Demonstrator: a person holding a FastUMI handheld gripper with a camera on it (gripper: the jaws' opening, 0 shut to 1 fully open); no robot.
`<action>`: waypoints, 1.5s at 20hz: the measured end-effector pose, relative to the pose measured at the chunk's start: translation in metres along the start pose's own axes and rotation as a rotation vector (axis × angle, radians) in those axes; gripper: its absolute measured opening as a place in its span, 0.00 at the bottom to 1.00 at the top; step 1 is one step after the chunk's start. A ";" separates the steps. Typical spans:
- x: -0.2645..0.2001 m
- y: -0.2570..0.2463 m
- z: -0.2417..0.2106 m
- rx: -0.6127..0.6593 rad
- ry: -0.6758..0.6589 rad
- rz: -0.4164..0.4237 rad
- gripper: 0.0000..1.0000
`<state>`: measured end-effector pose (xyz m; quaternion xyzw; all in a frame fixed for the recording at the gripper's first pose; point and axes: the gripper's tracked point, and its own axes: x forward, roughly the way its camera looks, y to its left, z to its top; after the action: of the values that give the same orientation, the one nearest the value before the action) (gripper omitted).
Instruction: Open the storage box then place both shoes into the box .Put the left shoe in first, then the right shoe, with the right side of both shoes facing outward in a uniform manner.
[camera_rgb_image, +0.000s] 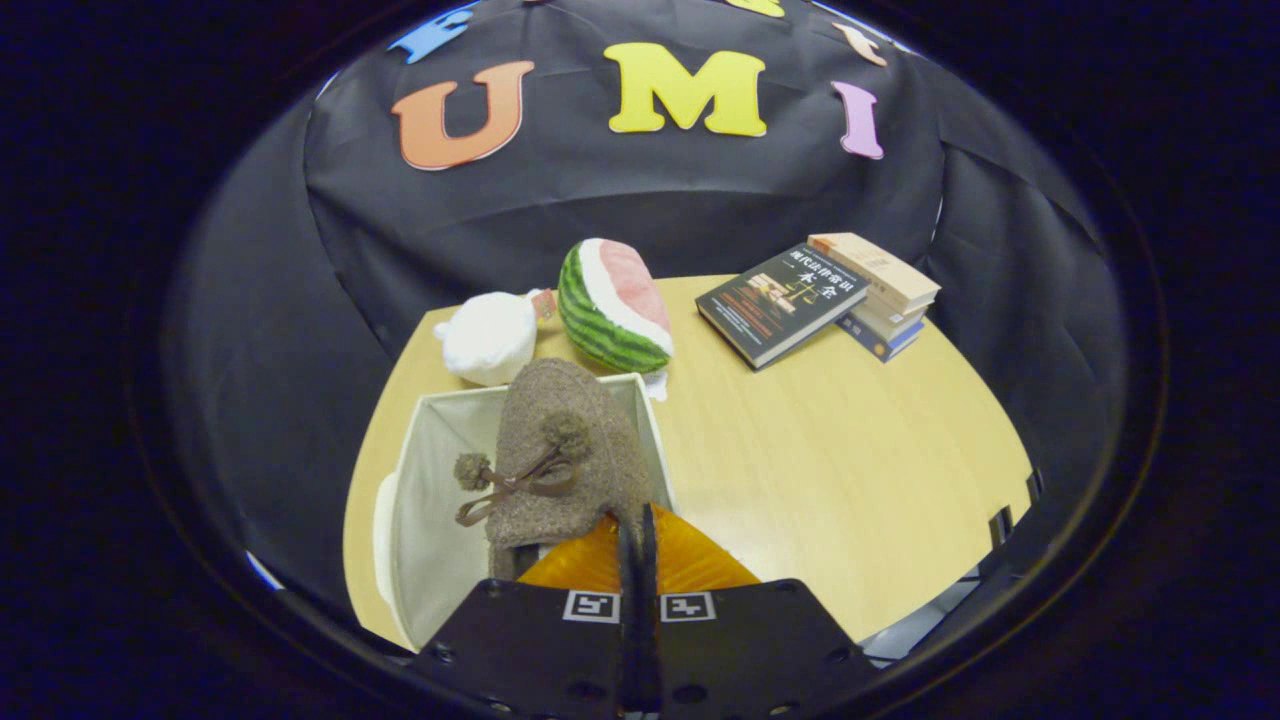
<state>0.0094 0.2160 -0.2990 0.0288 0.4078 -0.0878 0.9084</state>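
A brown felt shoe (565, 455) with a bow and two pompoms hangs toe-up over the open white storage box (430, 500). My gripper (636, 535) is shut on the shoe's rear edge, with both fingers pressed together on the thin felt. The shoe's heel end dips into the box, near its right wall. The box floor under the shoe is hidden. The box stands on the left part of the wooden table (850, 460), just ahead of the fingers.
Beyond the box lie a watermelon-slice plush (612, 305) and a white plush (490, 338). A dark book (782, 300) leans on a stack of books (885, 295) at the table's far right. Bare tabletop stretches right of the box.
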 end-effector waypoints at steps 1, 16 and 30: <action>0.004 0.001 -0.004 -0.019 0.003 -0.014 0.00; -0.004 0.004 0.014 -0.041 -0.066 0.036 0.24; -0.150 -0.123 0.095 -0.034 -0.416 0.080 0.99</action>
<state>-0.0408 0.1040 -0.1216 0.0109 0.2113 -0.0487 0.9762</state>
